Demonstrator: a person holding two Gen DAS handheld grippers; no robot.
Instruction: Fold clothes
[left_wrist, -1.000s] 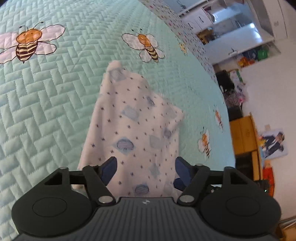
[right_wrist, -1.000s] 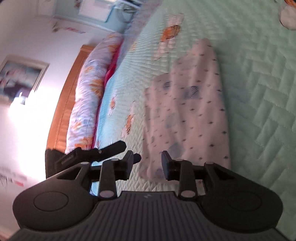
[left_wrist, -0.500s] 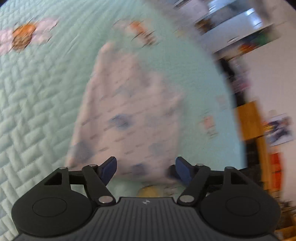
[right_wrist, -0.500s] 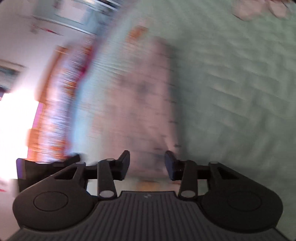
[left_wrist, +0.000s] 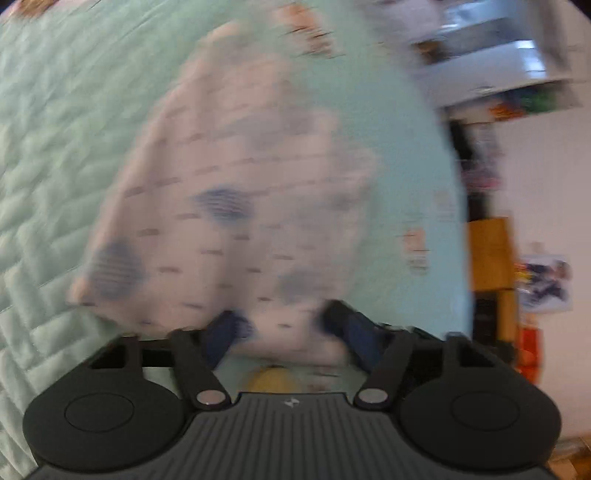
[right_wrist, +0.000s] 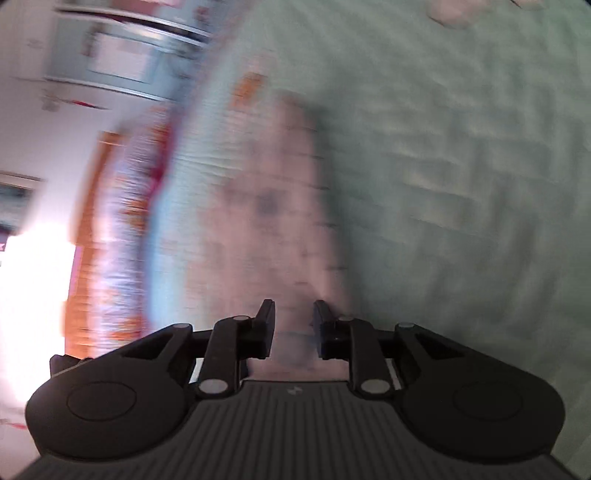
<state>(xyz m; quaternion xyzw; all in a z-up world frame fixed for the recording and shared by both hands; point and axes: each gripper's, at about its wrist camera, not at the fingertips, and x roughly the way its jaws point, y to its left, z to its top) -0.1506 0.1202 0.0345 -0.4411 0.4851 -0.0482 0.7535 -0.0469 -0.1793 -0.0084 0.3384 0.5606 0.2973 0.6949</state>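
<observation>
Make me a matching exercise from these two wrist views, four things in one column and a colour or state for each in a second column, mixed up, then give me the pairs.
Column one:
1. garment
2. quilt
3. left gripper
4. cabinet

Column two:
A. mint green, stitched in a zigzag pattern
B. orange-brown, standing by the wall
C. pale with dark blue patches, lying on the bed
D. jaws apart, with cloth between them

Pairs: 1-C, 2-A, 3-D, 4-B
</observation>
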